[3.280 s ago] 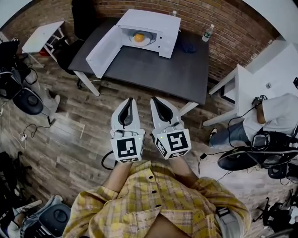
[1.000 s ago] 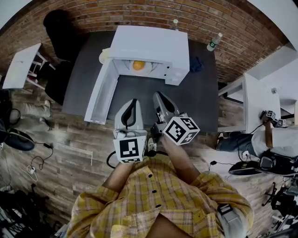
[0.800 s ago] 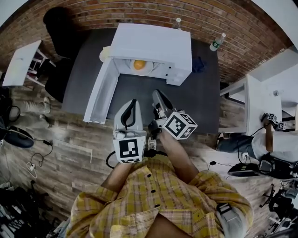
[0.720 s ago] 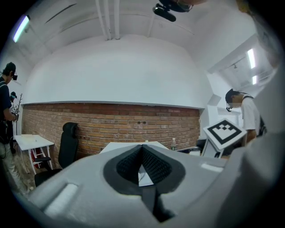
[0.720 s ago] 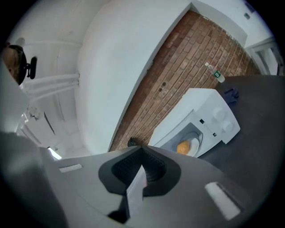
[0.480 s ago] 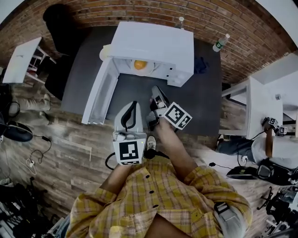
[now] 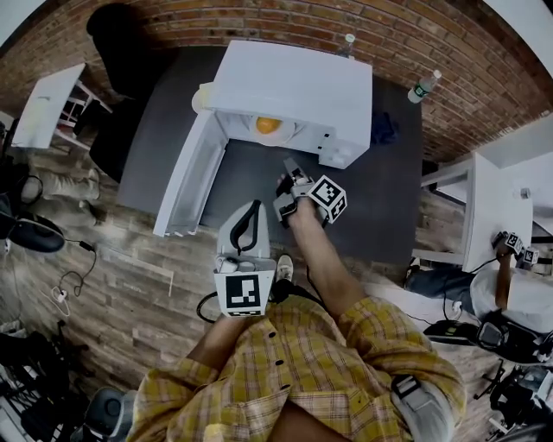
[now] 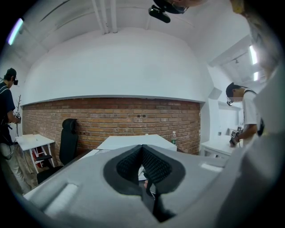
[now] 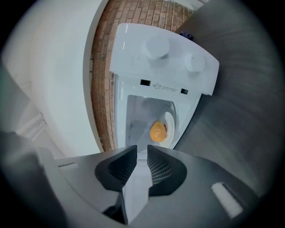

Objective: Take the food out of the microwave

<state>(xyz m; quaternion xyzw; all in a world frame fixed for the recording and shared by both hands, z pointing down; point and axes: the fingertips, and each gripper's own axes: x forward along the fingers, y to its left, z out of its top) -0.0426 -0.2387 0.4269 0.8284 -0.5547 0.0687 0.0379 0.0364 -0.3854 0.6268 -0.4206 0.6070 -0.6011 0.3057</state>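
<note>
Looking steeply down on a white microwave (image 7: 294, 86) at the back of a dark tabletop (image 7: 380, 198), with its door (image 7: 186, 186) swung wide open to the left. Spotting the food (image 7: 268, 125) right there inside the cavity: a round orange-yellow lump sitting on a white plate (image 7: 288, 135), not yet taken out.

Reaching toward that opening with the right hand-held gripper (image 7: 289, 170), hovering over the tabletop just in front of the microwave and stopping short of the plate. Opening its jaws at this moment, showing only a narrow gap between the dark ribbed pads (image 9: 160, 169), with nothing between them. Sighting along those jaws in the right gripper view and lining up almost dead on the food, with the two round knobs (image 9: 156, 46) of the control panel turned sideways in that picture.

Hanging back with the left hand-held gripper (image 7: 250, 210), near the front edge of the tabletop and close to the yellow checked shirt (image 7: 285, 371). Keeping its jaws pressed together, gripping nothing.

Taking in the surroundings too: a brick wall (image 7: 285, 26) behind the tabletop, a water bottle (image 7: 421, 86) standing to the right of the microwave, a second bottle (image 7: 346, 41) behind it, a dark cloth (image 7: 384, 129) lying just beside its right end, a black chair (image 7: 121, 34) and a small white table (image 7: 47, 104) off to the left, and another person (image 7: 518, 285) working over the wooden floor (image 7: 112, 276) at the far right.
</note>
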